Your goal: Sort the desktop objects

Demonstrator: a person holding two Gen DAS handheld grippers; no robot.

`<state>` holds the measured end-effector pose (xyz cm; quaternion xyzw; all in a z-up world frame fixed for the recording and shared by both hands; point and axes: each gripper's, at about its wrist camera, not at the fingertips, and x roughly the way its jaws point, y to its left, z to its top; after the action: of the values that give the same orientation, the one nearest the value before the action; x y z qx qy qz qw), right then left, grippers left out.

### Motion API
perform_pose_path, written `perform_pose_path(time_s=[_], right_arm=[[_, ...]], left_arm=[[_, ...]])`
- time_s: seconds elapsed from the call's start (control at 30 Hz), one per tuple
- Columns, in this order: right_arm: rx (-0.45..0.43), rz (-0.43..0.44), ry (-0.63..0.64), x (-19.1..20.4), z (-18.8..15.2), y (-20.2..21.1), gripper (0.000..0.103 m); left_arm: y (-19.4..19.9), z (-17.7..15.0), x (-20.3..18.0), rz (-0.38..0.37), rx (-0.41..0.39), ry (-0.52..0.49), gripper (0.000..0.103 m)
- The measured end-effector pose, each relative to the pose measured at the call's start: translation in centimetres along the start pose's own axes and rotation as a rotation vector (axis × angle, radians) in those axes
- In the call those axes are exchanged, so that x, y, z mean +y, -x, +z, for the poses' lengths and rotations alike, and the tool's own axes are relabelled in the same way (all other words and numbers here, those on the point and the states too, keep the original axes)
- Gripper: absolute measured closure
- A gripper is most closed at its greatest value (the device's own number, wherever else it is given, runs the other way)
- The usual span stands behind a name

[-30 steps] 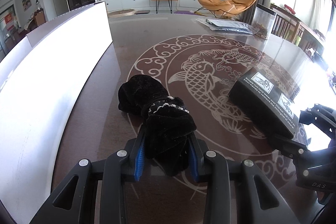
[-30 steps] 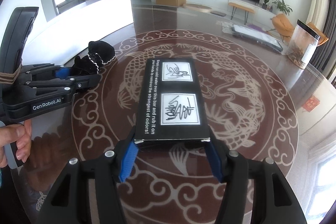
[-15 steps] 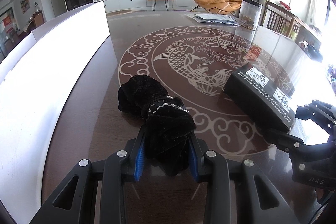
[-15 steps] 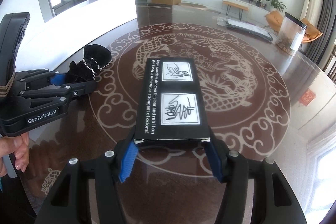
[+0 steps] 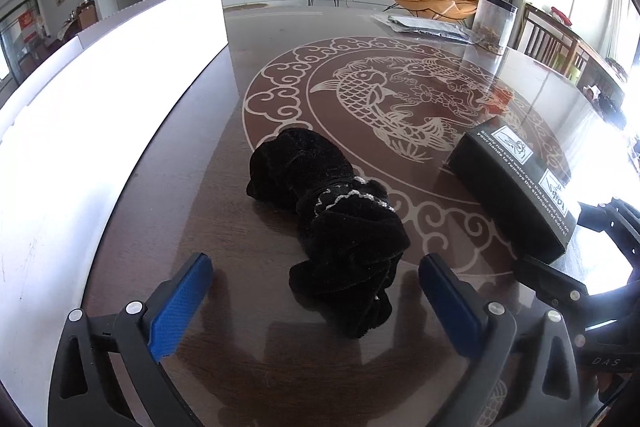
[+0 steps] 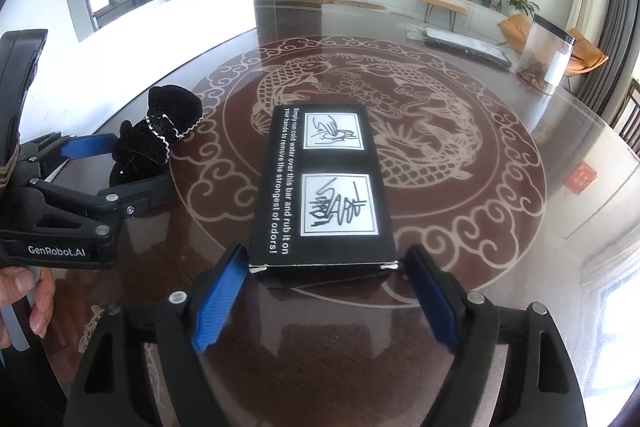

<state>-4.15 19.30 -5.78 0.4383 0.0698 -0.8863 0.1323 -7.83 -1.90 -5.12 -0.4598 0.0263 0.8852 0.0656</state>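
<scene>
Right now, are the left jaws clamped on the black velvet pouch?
No: the left gripper's jaws are opening, and the black velvet pouch lies on the table with gaps to both blue pads.

left gripper (image 5: pixel 316 291) jaws opening off black pouch (image 5: pixel 332 231), right gripper (image 6: pixel 324 291) jaws opening off black box (image 6: pixel 324 191)

The black box (image 6: pixel 322 187) is carrying white print along its left edge, reading "Simply run cold water over this bar and rub it on your hands to remove the strongest of odors!" Beside that line two white panels are showing scribbled black drawings with no readable words. The left gripper (image 6: pixel 132 163) is showing "GenRobot.AI" in white on its body. In the left wrist view the right gripper (image 5: pixel 576 255) is bearing faint letters "DAS". Red signs with gold marks are hanging in the room, too small to read.
</scene>
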Motion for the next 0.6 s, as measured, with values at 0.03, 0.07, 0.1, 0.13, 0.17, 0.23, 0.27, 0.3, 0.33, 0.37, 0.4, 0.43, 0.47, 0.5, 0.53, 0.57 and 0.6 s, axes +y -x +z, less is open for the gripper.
perform_pose_path(time_s=[0.03,0.07,0.1,0.13,0.17,0.23,0.27,0.3,0.33,0.37,0.4,0.43,0.47,0.5,0.53,0.57,0.6], right_arm=[[0.001,0.001,0.001,-0.02,-0.01,-0.01,0.019],[0.002,-0.002,0.002,0.05,0.00,-0.05,0.018],[0.004,-0.008,0.000,0.00,-0.01,-0.08,0.017],[0.005,-0.007,-0.004,-0.09,-0.01,-0.12,0.015],[0.007,-0.007,-0.008,-0.14,-0.02,-0.13,0.014],[0.009,-0.012,-0.010,-0.19,-0.02,-0.21,0.012],[0.010,-0.014,-0.011,-0.22,-0.02,-0.24,0.011],[0.013,-0.015,-0.014,-0.27,-0.01,-0.27,0.010],[0.016,-0.015,-0.016,-0.31,-0.01,-0.32,0.008],[0.018,-0.015,-0.017,-0.34,-0.01,-0.40,0.006],[0.019,-0.015,-0.015,-0.32,-0.01,-0.44,0.005],[0.020,-0.015,-0.014,-0.31,-0.02,-0.45,0.005],[0.020,-0.014,-0.015,-0.29,-0.01,-0.47,0.005],[0.020,-0.014,-0.015,-0.27,0.01,-0.48,0.005],[0.020,-0.014,-0.015,-0.26,0.01,-0.48,0.004],[0.021,-0.013,-0.015,-0.27,0.01,-0.49,0.004],[0.021,-0.013,-0.014,-0.26,0.01,-0.50,0.004]], left_arm=[[-0.09,-0.02,0.00,0.018,-0.001,0.000,0.000],[-0.06,-0.05,-0.02,0.019,-0.002,0.002,0.000],[-0.07,-0.09,-0.03,0.019,-0.003,0.001,0.000],[0.05,-0.11,0.02,0.019,-0.006,0.002,0.000],[0.08,-0.15,0.03,0.021,-0.010,0.004,0.000],[0.13,-0.16,0.01,0.021,-0.012,0.004,0.000],[0.11,-0.11,0.03,0.019,-0.011,0.003,0.000],[0.09,-0.05,0.03,0.018,-0.011,0.002,0.000],[0.08,-0.02,0.03,0.018,-0.011,0.002,0.000],[0.07,-0.02,0.04,0.018,-0.011,0.002,0.000],[0.07,-0.02,0.05,0.018,-0.011,0.002,0.000],[0.07,-0.02,0.04,0.018,-0.011,0.002,0.000],[0.06,-0.02,0.04,0.018,-0.011,0.002,0.000],[0.06,-0.02,0.06,0.018,-0.011,0.002,0.000],[0.06,-0.02,0.04,0.018,-0.011,0.002,0.000],[0.06,-0.02,0.04,0.018,-0.011,0.002,0.000],[0.07,-0.02,0.06,0.018,-0.011,0.002,0.000]])
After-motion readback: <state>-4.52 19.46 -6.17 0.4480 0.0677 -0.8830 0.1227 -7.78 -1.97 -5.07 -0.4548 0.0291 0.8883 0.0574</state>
